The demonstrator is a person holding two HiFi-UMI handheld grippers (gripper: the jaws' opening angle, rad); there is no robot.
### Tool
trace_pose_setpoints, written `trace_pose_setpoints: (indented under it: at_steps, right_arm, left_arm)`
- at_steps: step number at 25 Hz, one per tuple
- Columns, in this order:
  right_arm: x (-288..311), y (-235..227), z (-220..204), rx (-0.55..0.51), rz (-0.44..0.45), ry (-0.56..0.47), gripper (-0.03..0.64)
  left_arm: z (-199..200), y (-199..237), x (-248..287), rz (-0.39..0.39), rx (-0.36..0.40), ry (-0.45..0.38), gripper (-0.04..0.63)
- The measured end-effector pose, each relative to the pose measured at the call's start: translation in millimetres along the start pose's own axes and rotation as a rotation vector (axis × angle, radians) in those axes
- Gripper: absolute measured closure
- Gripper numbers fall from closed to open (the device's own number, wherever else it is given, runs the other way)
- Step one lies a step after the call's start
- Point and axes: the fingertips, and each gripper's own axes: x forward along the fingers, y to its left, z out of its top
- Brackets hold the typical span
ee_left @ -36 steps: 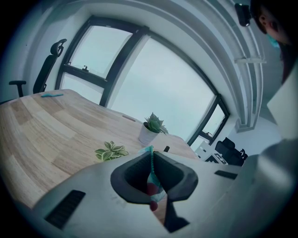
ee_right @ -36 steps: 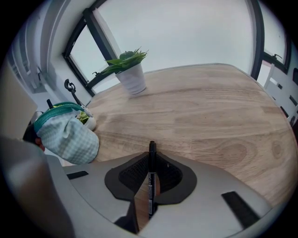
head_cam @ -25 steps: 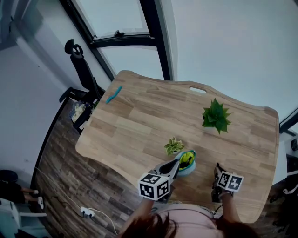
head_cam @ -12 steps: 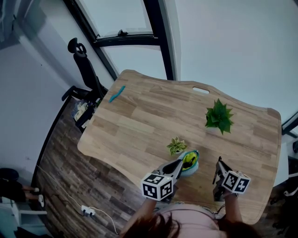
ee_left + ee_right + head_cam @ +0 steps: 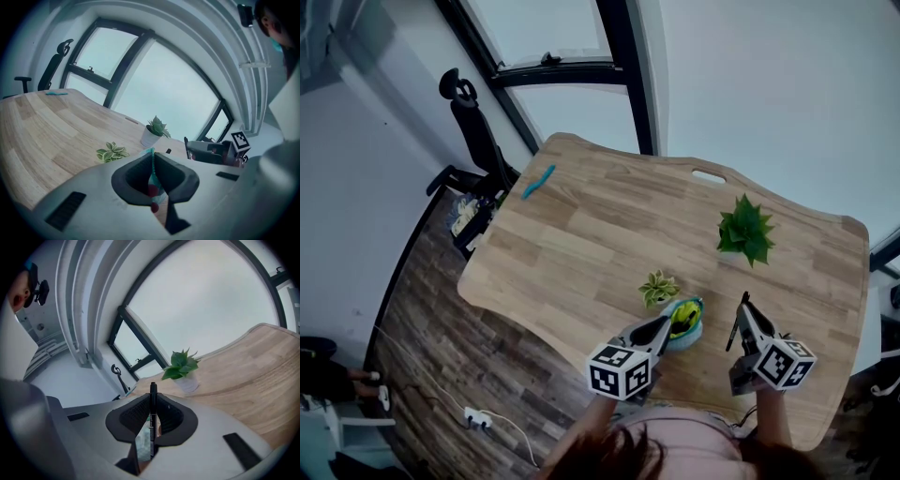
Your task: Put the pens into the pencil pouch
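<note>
Clamping slim black pen (image 5: pixel 152 437), right gripper (image 5: pixel 153 399); left gripper (image 5: pixel 153 157) pinching teal zippered pouch (image 5: pixel 686 323).

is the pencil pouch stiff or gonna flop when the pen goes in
Probably floppy: the pencil pouch looks like soft fabric, its zipper edge pinched thin in the left gripper. It would likely sag if released. It seems light, so the black pen could shove it along the smooth wooden table.
</note>
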Motion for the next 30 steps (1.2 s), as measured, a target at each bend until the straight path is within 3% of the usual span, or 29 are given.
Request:
trace_pose_setpoints:
  at_steps: [16, 22, 30]
  right_arm:
    - [7.5, 82.9, 64.8, -0.022, 0.263, -0.271, 0.577]
    - [21.9, 111.1, 60.6, -0.058, 0.339, -0.288, 0.577]
    - [40.7, 117.3, 25.5, -0.159, 0.341, -0.251, 0.577]
  left_arm:
    - [0.8, 0.3, 0.0, -0.014, -0.002, -0.006, 0.581]
    - [3.1, -0.3, -0.8, -0.018, -0.009, -0.011, 0.581]
    - [4.1, -4.4, -2.8, -0.019, -0.001, -0.009, 0.581]
